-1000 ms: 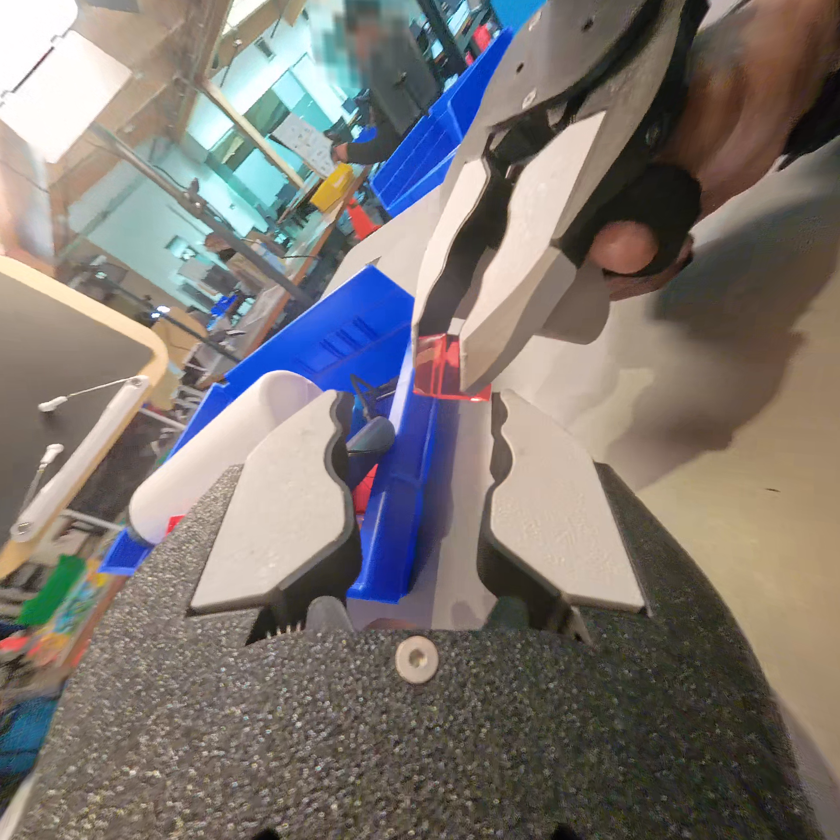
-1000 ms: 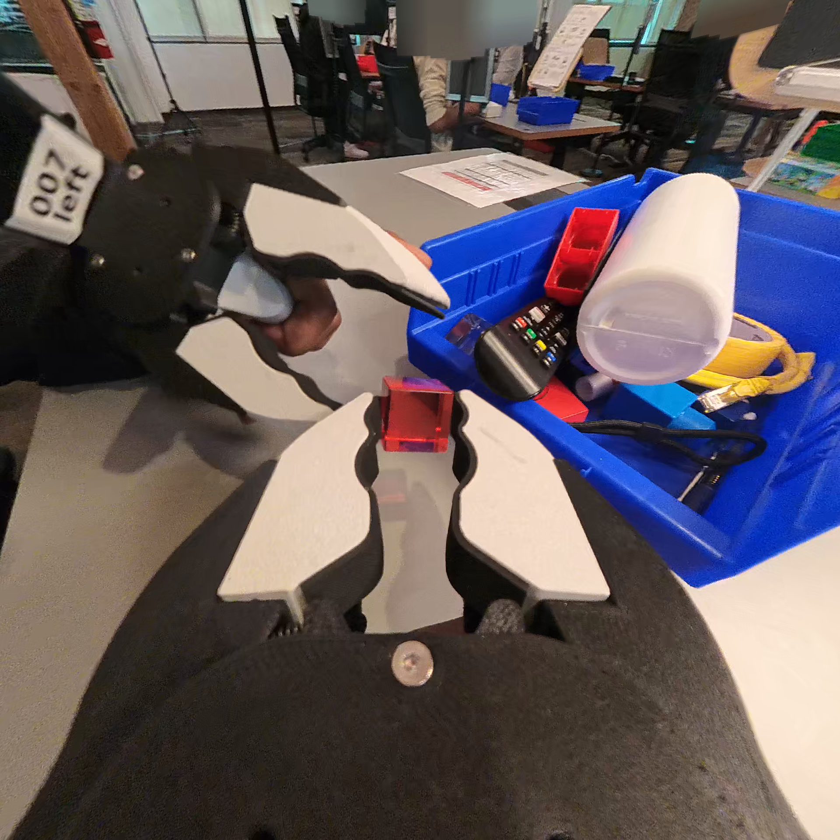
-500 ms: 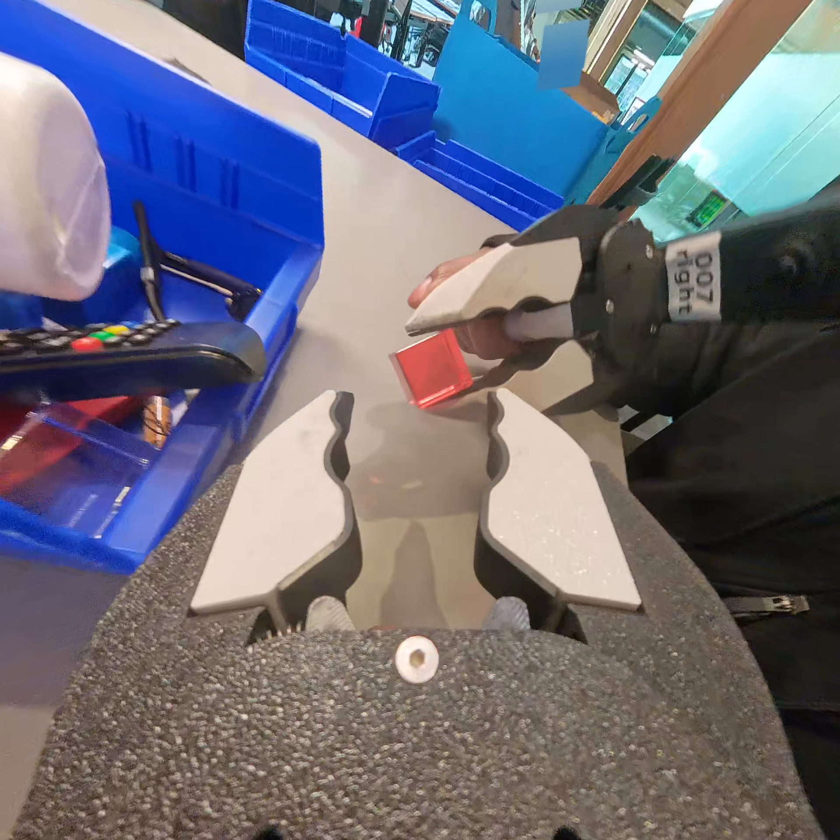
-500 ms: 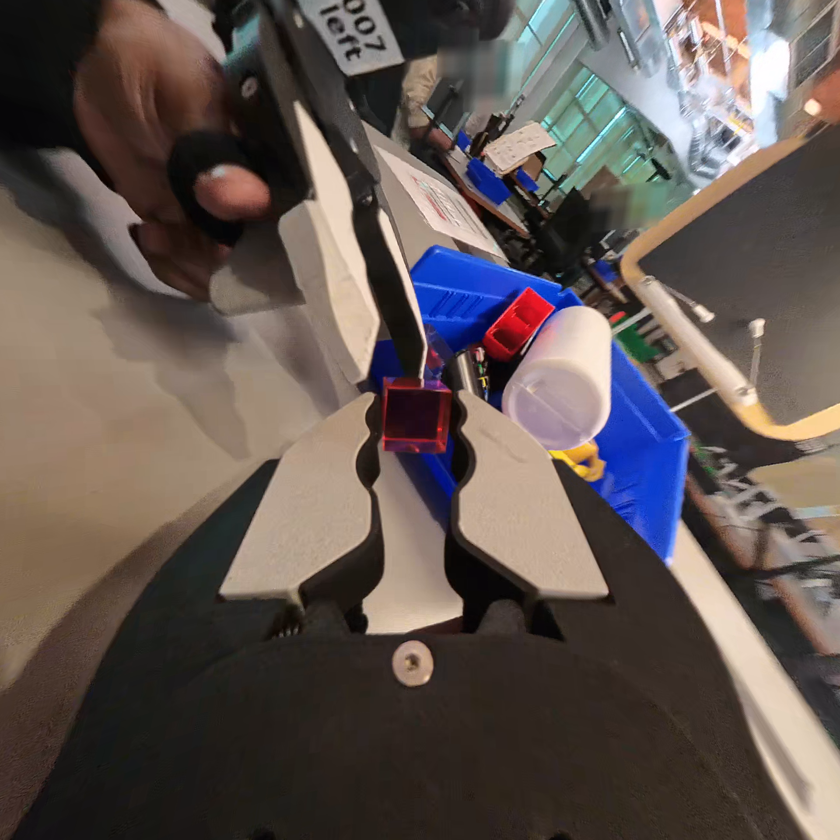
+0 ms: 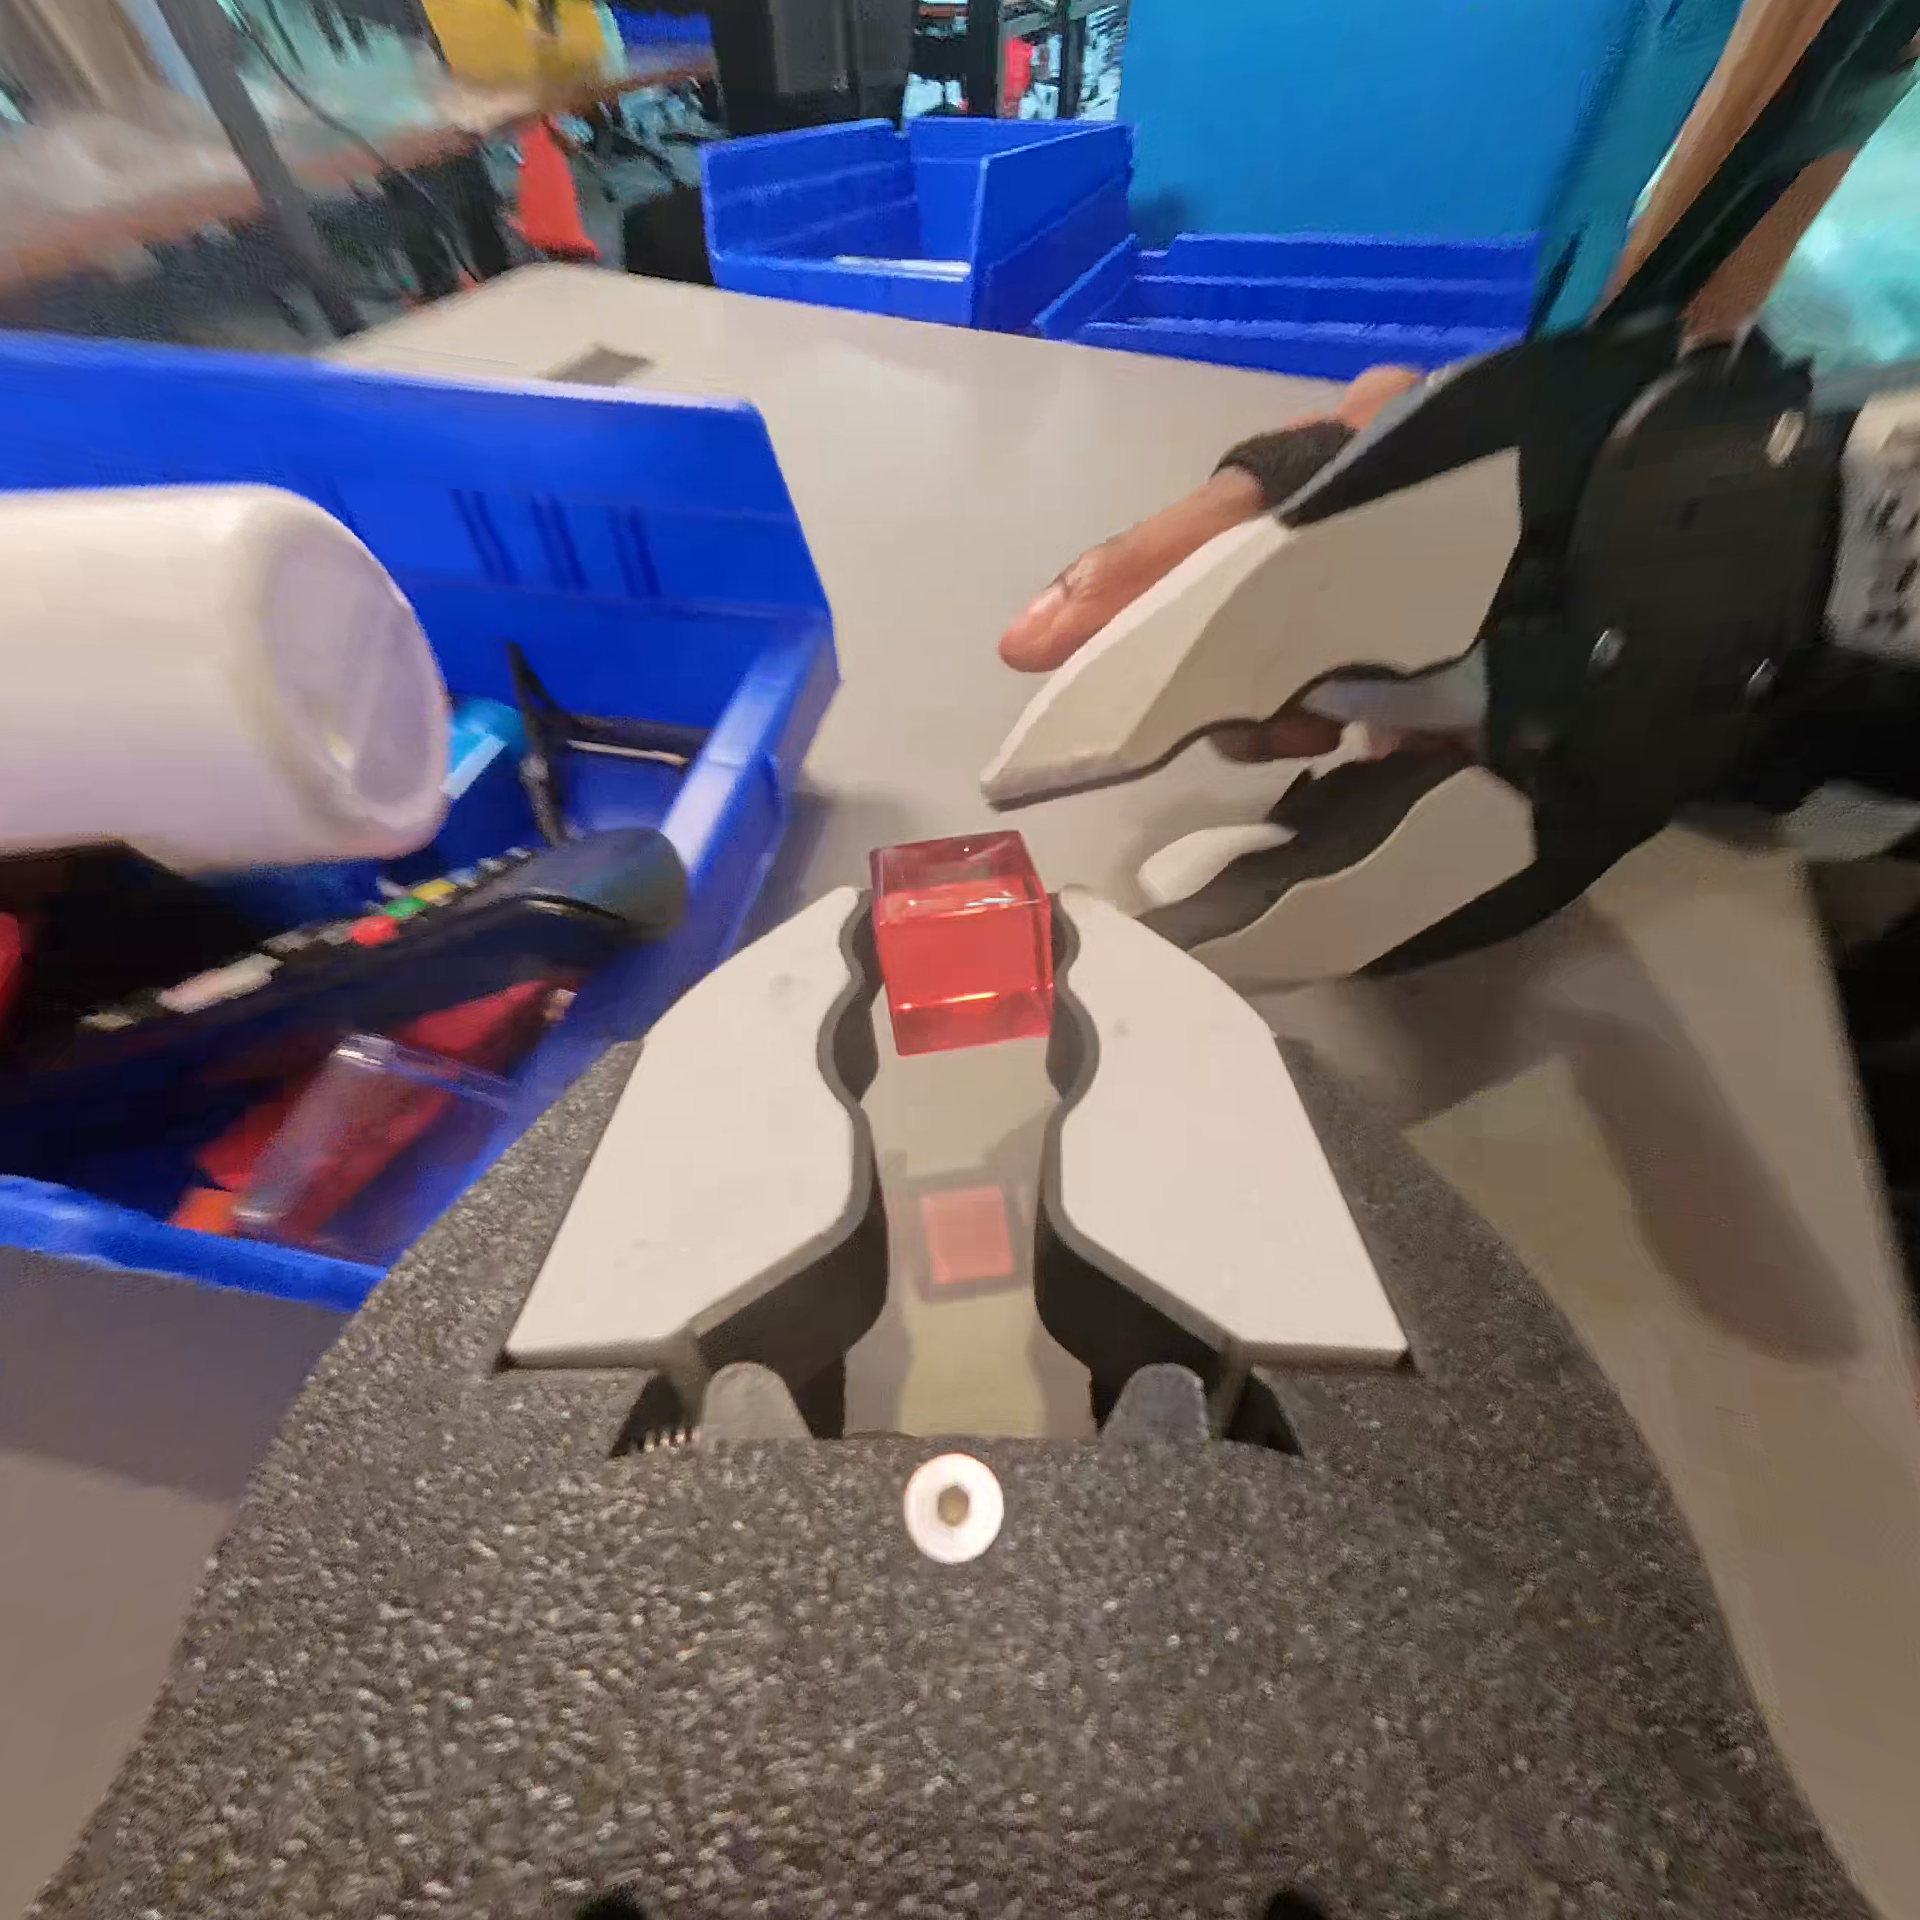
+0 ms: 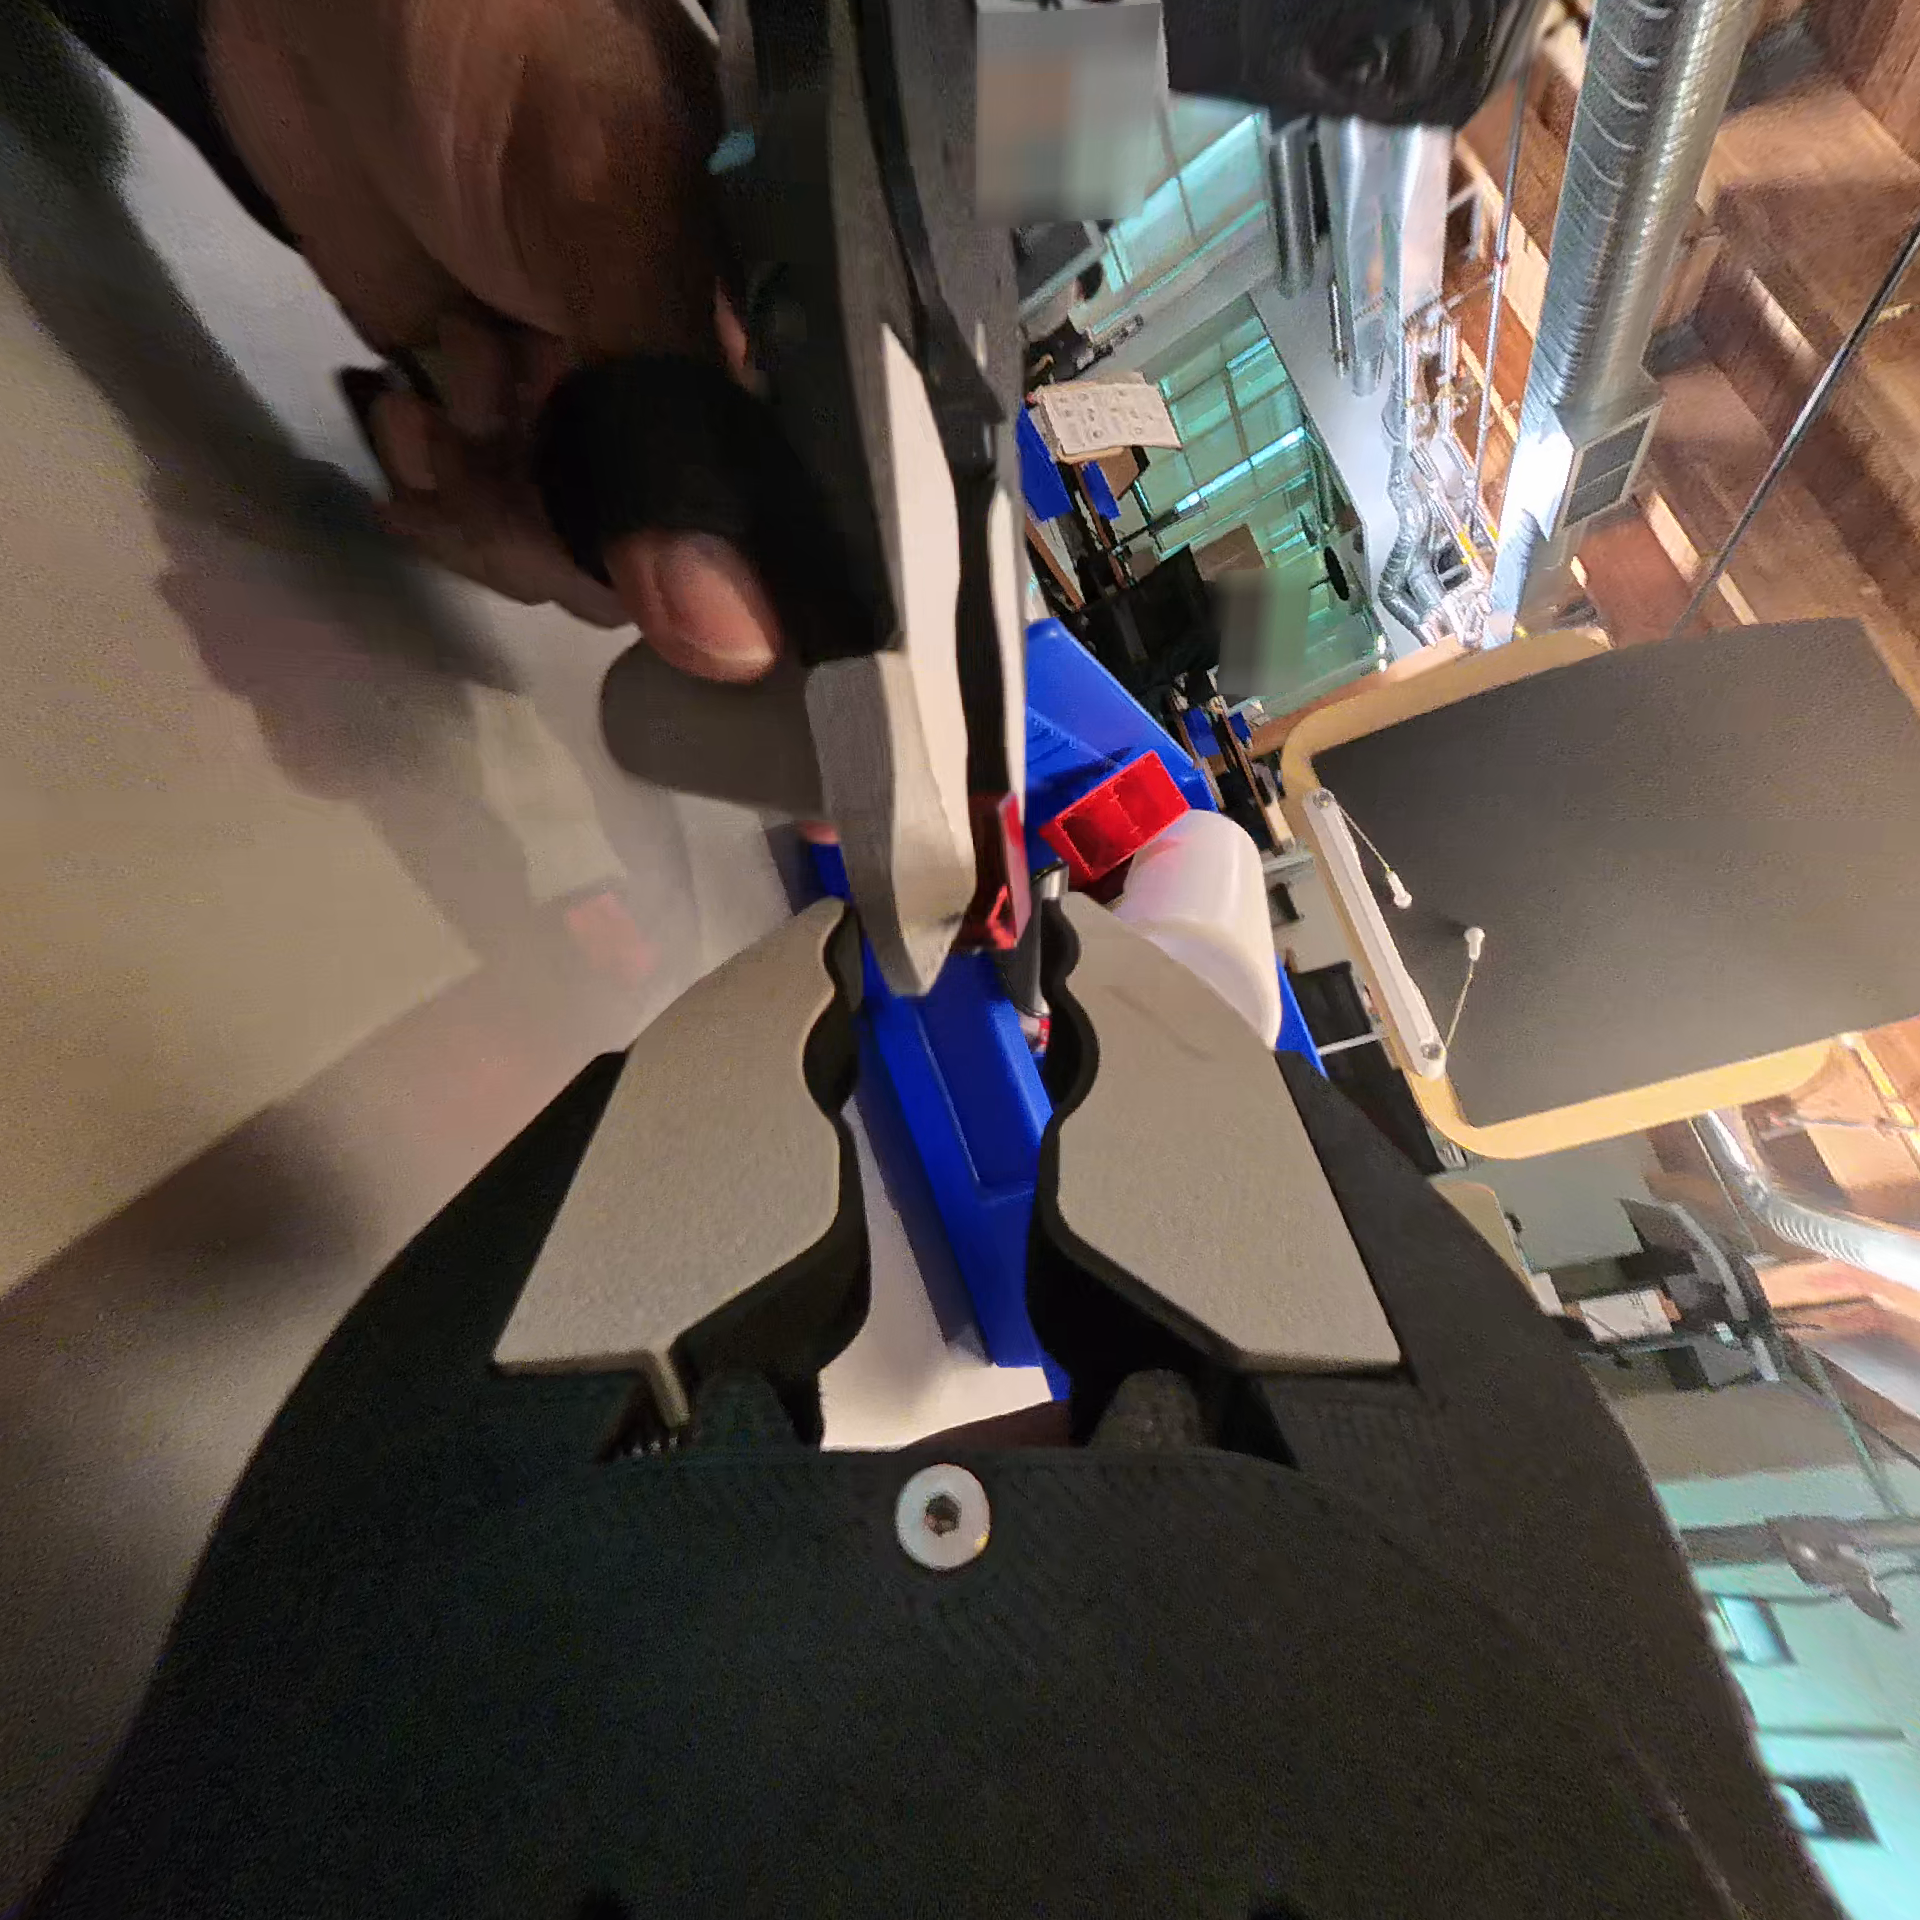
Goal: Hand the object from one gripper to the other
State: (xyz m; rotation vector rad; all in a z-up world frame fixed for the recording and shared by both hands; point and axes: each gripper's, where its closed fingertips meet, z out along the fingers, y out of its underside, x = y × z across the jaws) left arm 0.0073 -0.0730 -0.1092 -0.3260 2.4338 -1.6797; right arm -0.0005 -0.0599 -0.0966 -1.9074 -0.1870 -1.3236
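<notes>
One red translucent cube (image 5: pixel 961 940) is what we are passing, and it now sits pinched between the tips of our left gripper (image 5: pixel 961 914), lifted clear of the grey desk (image 5: pixel 1039 499), whose surface shows a faint red reflection beneath it. In the right wrist view only a sliver of the cube (image 6: pixel 1000 878) shows, caught in the left gripper (image 6: pixel 971 894), which comes down edge-on from above.

Our right gripper (image 5: pixel 1070 842) hangs just beside the cube, toward the desk's right side, with its fingers (image 5: pixel 1195 665) spread apart and nothing between them. From its own camera the right gripper (image 6: pixel 945 935) has the left tool's tips sitting in its gap, and we cannot see either pad pressing on the cube.

We judge the handover as made: the left grip has the cube and the right has let go. The next move calls for drawing the right gripper straight back without brushing the cube, while we keep the left squeeze steady.

Just beside us on the left stands a blue bin (image 5: pixel 623 488) holding a white bottle (image 5: pixel 208 675) and a black remote (image 5: pixel 416 925); more blue bins (image 5: pixel 914 218) lie at the far edge.
</notes>
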